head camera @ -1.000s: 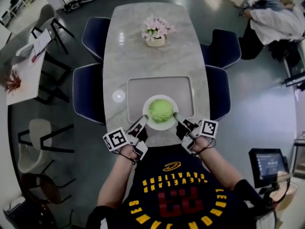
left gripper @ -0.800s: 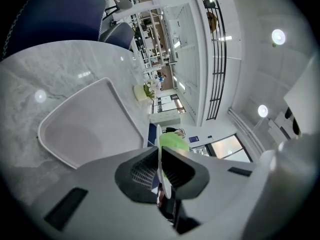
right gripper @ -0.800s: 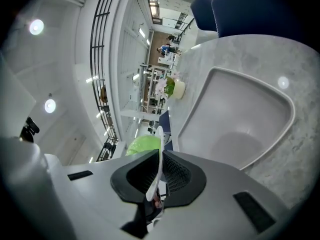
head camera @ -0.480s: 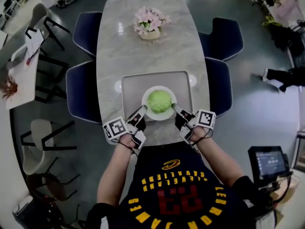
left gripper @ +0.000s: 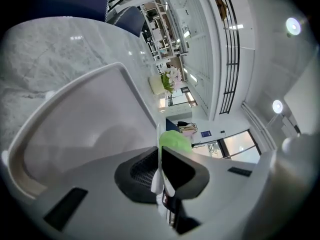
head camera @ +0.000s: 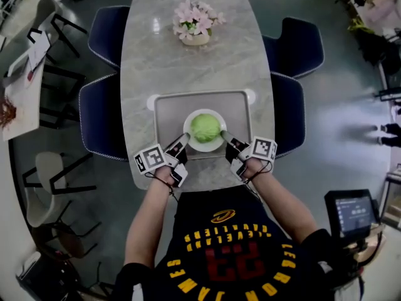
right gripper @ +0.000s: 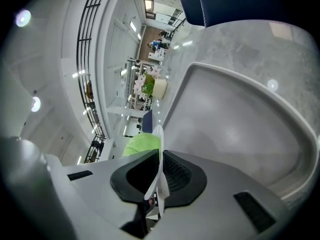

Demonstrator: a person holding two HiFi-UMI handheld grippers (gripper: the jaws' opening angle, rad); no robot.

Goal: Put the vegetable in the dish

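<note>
A green cabbage [head camera: 205, 127] lies in a white dish [head camera: 188, 145] over the grey tray [head camera: 168, 108]. My left gripper [head camera: 180, 147] is shut on the dish's left rim, and my right gripper [head camera: 224, 139] is shut on its right rim. In the left gripper view the thin white dish rim [left gripper: 158, 149] runs edge-on between the dark pads [left gripper: 182, 169], with the cabbage [left gripper: 175, 140] just behind it. The right gripper view shows the same: the dish rim [right gripper: 158, 149] pinched between the pads [right gripper: 135, 176], the cabbage [right gripper: 141, 145] to its left and the tray [right gripper: 235, 129] below.
A vase of pink flowers [head camera: 195, 21] stands at the far end of the marble table [head camera: 188, 68]. Two small white discs [head camera: 151, 101] peek out at the tray's far corners. Dark blue chairs [head camera: 100, 124] line both sides of the table.
Both grippers have carried the dish with the cabbage further away from the person, over the tray's middle near part. The head view has shifted a little.
</note>
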